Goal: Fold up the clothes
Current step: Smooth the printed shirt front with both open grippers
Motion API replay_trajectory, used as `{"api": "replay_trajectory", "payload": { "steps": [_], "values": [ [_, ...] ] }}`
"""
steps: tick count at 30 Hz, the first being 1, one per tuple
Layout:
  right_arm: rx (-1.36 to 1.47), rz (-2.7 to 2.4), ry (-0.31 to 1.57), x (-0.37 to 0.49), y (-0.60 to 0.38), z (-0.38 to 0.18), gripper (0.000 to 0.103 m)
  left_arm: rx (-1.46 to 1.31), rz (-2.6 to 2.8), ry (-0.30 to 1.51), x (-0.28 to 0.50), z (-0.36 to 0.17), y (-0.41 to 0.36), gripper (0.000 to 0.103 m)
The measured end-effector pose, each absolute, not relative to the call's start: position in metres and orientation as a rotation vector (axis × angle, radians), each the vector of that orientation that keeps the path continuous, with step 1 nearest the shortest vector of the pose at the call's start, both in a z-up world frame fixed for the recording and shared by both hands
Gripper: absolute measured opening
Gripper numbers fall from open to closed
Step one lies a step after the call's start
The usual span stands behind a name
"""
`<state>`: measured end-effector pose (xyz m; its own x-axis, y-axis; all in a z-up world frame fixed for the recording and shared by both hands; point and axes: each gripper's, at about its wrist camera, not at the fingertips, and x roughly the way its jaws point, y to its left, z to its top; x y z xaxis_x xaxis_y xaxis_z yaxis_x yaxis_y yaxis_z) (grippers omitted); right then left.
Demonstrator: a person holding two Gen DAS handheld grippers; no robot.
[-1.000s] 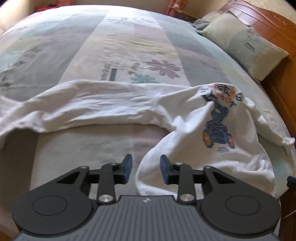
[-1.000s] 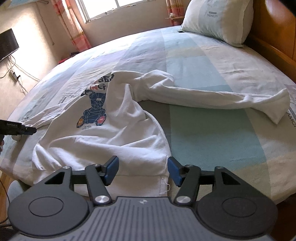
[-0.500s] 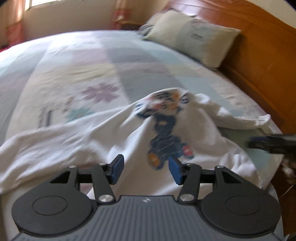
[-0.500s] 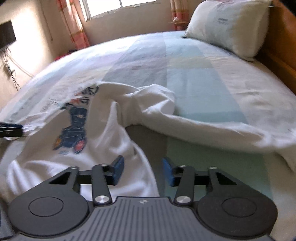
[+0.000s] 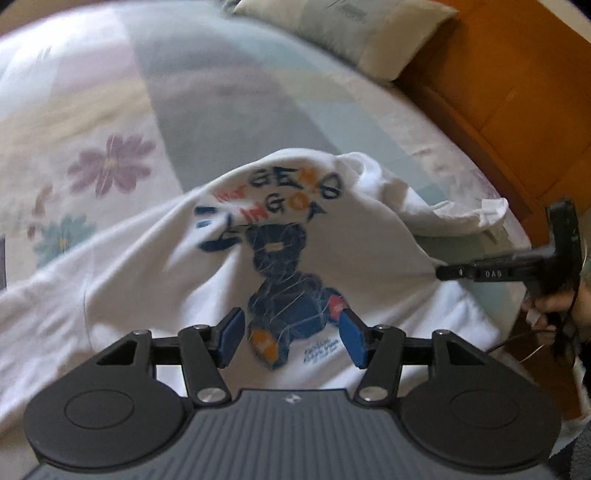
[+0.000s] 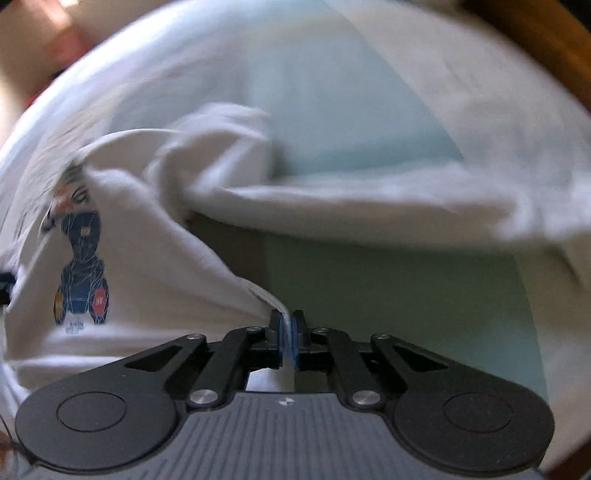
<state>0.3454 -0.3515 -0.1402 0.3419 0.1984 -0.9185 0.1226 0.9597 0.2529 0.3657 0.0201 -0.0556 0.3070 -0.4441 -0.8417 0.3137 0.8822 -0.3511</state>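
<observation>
Garment: we see a white shirt (image 5: pixel 155 266) with a dark blue figure print (image 5: pixel 291 295), crumpled on the bed (image 5: pixel 229 92), near its closer edge.
Right gripper (image 6: pixel 287 334): we find its jaws have just been closing and now pinch a hem edge of the shirt; a thin fold of white cloth stands between the blue pads.
Left gripper (image 5: pixel 291 338): we see it standing apart, jaws half spread, nothing between them; it hangs over the lower part of the print without touching cloth, as far as we can tell.
Relation that matters: we judge the free hem lies below and just ahead of the left gripper, so that hand is the nearer one for a second corner.
Long axis: we read the shirt running from the pinched hem away towards the lettering, with one sleeve (image 6: pixel 369 206) trailing off sideways across the bed towards the wooden frame (image 5: pixel 517 92).
Heading: we take the collar end to point away from us, towards the pillow (image 5: pixel 351 33).
Next need: we judge a second grip opposite the right one.
</observation>
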Motion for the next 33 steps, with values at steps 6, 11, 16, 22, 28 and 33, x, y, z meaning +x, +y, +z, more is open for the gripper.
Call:
{"api": "replay_trajectory", "payload": {
  "steps": [6, 11, 16, 22, 28, 33],
  "values": [
    [0.348, 0.022, 1.318, 0.356, -0.357, -0.088, 0.029, -0.134, -0.400, 1.278, 0.383, 0.001, 0.021, 0.056],
    [0.374, 0.126, 1.316, 0.384, -0.361, -0.021, 0.046, -0.201, -0.269, 1.319, 0.391, 0.056, 0.020, 0.058],
    [0.332, 0.245, 1.322, 0.417, -0.356, 0.024, 0.054, -0.207, -0.142, 1.300, 0.386, 0.081, 0.020, 0.068],
    [0.248, 0.217, 1.339, 0.441, -0.338, 0.039, 0.060, -0.264, -0.094, 1.299, 0.389, 0.068, 0.046, 0.068],
    [0.218, 0.133, 1.367, 0.438, -0.305, 0.042, 0.061, -0.289, -0.074, 1.334, 0.418, 0.044, 0.080, 0.068],
    [0.199, 0.066, 1.379, 0.455, -0.278, 0.021, 0.071, -0.247, -0.072, 1.363, 0.447, 0.009, 0.094, 0.068]
  ]
}}
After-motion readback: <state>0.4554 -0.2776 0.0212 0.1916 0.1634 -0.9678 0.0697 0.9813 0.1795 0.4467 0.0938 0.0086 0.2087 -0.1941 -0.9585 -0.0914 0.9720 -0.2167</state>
